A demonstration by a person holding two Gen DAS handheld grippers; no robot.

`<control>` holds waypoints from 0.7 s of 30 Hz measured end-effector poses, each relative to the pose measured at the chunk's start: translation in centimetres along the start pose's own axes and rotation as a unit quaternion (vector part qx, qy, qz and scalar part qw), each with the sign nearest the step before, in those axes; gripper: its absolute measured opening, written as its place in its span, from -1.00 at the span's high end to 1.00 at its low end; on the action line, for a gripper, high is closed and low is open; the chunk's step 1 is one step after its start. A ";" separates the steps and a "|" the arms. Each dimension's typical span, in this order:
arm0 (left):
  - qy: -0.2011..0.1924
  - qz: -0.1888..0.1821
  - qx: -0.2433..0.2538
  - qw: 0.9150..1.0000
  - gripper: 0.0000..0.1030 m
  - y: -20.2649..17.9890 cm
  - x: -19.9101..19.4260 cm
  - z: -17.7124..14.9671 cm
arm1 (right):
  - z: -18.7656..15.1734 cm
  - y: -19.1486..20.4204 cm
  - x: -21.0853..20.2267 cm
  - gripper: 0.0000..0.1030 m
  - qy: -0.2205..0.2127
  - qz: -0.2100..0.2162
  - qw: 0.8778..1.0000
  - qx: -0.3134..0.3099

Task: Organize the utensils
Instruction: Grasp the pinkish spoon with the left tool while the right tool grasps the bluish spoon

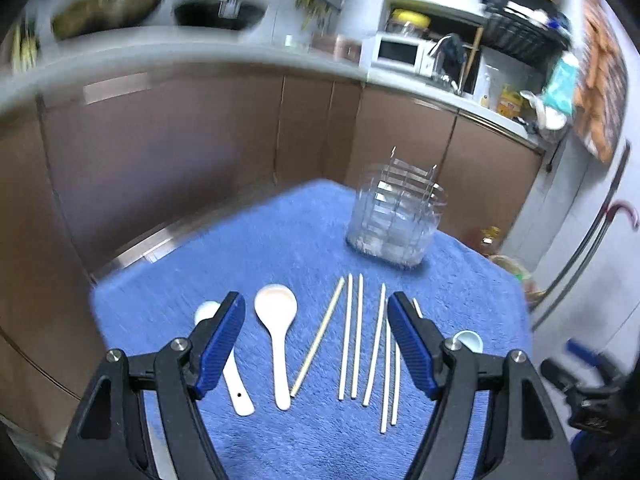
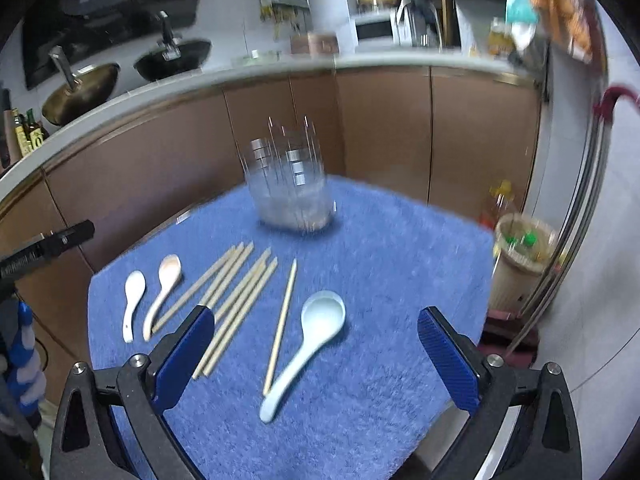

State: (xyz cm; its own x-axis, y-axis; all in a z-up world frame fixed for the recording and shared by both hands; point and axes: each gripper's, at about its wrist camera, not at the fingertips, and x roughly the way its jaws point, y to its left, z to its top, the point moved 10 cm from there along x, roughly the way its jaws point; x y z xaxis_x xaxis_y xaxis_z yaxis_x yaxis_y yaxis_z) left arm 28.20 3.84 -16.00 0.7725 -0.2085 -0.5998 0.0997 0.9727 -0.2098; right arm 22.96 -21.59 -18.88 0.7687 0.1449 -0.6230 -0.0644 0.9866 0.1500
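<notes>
A clear plastic utensil holder (image 1: pixel 396 220) (image 2: pixel 290 196) stands at the far side of a blue towel (image 1: pixel 304 240) (image 2: pixel 380 260). Several chopsticks (image 1: pixel 356 336) (image 2: pixel 236 296) lie side by side in front of it. One chopstick (image 2: pixel 282 324) lies apart beside a pale blue spoon (image 2: pixel 308 344) (image 1: pixel 468 340). Two white spoons (image 1: pixel 276 328) (image 1: pixel 236 384) lie at the left, also in the right wrist view (image 2: pixel 164 292) (image 2: pixel 132 300). My left gripper (image 1: pixel 316 340) is open above the chopsticks, empty. My right gripper (image 2: pixel 316 356) is open above the blue spoon, empty.
Brown kitchen cabinets (image 1: pixel 200 152) under a grey counter (image 2: pixel 240 76) stand behind the table. Woks (image 2: pixel 80 88), a microwave (image 1: pixel 400 52) and a sink tap (image 1: pixel 440 48) are on the counter. A fridge (image 2: pixel 592 240) and a bin (image 2: pixel 520 256) stand at the right.
</notes>
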 end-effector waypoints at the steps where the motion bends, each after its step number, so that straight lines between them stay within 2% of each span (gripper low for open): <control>1: 0.020 -0.022 -0.017 0.999 -0.40 1.0 1.0 0.0 | -0.5 -0.4 0.6 -0.86 0.015 0.007 1.000 0.004; 4: 0.075 -0.085 -0.065 0.991 -0.38 3.5 3.7 -0.4 | -1.6 -1.4 2.4 -0.72 0.050 0.034 0.998 0.024; 5: 0.088 -0.099 -0.077 0.988 -0.38 4.1 4.5 -0.6 | -1.9 -1.6 3.0 -0.66 0.060 0.044 0.997 0.033; 7: 0.117 -0.119 -0.095 0.981 -0.38 4.8 6.2 -1.1 | -2.3 -1.9 3.9 -0.41 0.079 0.067 0.993 0.051; 8: 0.128 -0.124 -0.100 0.979 -0.37 4.9 7.0 -1.3 | -2.5 -2.2 4.5 -0.36 0.090 0.077 0.991 0.062; 10: 0.152 -0.122 -0.106 0.975 -0.36 5.1 8.8 -1.9 | -2.8 -2.5 5.5 -0.23 0.105 0.089 0.988 0.076; 12: 0.169 -0.117 -0.104 0.973 -0.25 5.2 10.3 -2.3 | -3.0 -3.0 6.4 -0.19 0.118 0.103 0.984 0.087; 14: 0.181 -0.108 -0.095 0.973 -0.15 5.6 11.6 -2.6 | -2.9 -3.4 7.3 -0.15 0.129 0.113 0.981 0.092; 21: 0.205 -0.091 -0.059 0.973 -0.08 6.8 14.6 -2.5 | -2.4 -3.7 10.5 0.05 0.163 0.138 0.973 0.084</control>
State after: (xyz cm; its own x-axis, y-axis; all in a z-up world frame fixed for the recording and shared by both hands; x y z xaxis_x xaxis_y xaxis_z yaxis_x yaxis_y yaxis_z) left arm 38.64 7.18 -28.13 0.4312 -0.4224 -0.7973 0.1199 0.9026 -0.4134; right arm 29.75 -23.56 -27.89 0.4918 0.4461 -0.7477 -0.1140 0.8844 0.4527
